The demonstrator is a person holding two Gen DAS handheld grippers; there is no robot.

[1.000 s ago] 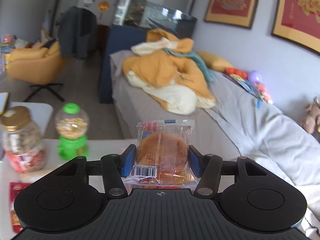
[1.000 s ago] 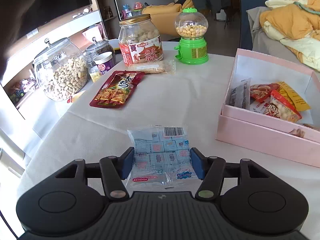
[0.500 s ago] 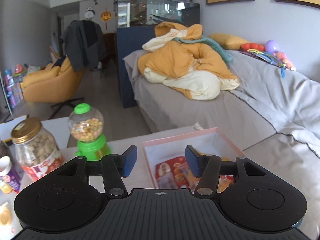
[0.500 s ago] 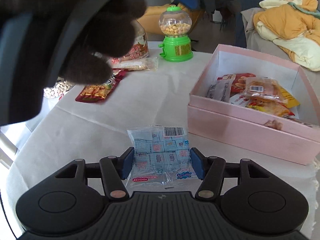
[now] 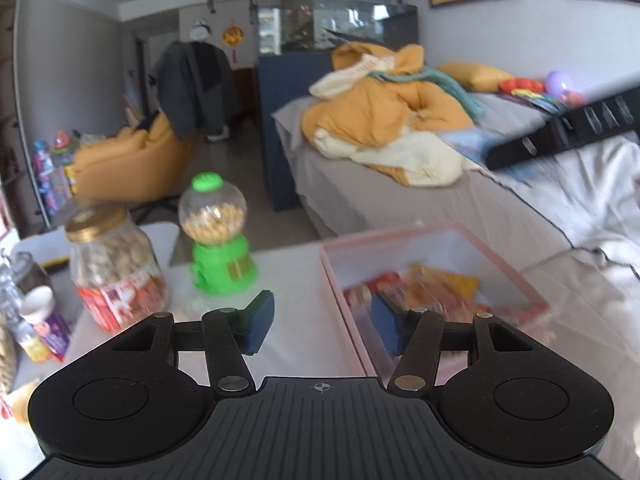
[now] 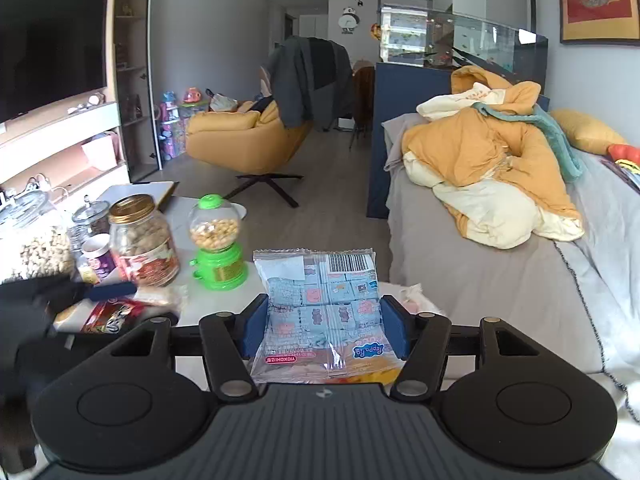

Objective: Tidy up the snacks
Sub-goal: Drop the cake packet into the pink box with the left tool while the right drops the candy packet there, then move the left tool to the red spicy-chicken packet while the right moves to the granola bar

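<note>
My right gripper [image 6: 324, 330] is shut on a clear packet of light-blue Peppa Pig candies [image 6: 320, 308] and holds it up in the air. My left gripper [image 5: 322, 328] is open and empty, above the left wall of the pink box [image 5: 340, 280]. The box holds several red and yellow snack packets [image 5: 424, 292]. The right gripper [image 5: 560, 132] with its blue packet also shows blurred at the upper right of the left wrist view. A red snack packet [image 6: 106, 316] and a clear packet [image 6: 160, 294] lie on the table [image 6: 256, 276] to the left.
A peanut jar with a gold lid [image 5: 114, 268], a green candy dispenser [image 5: 218, 240] and a small purple cup [image 5: 44, 320] stand at the table's left. A big glass jar [image 6: 32, 240] stands further left. A grey bed with an orange quilt [image 6: 492, 168] runs behind the table.
My right gripper has lifted the blue packet off the table and swung up and right. My left gripper let the cake packet fall into the box, then shifted left, still open.
</note>
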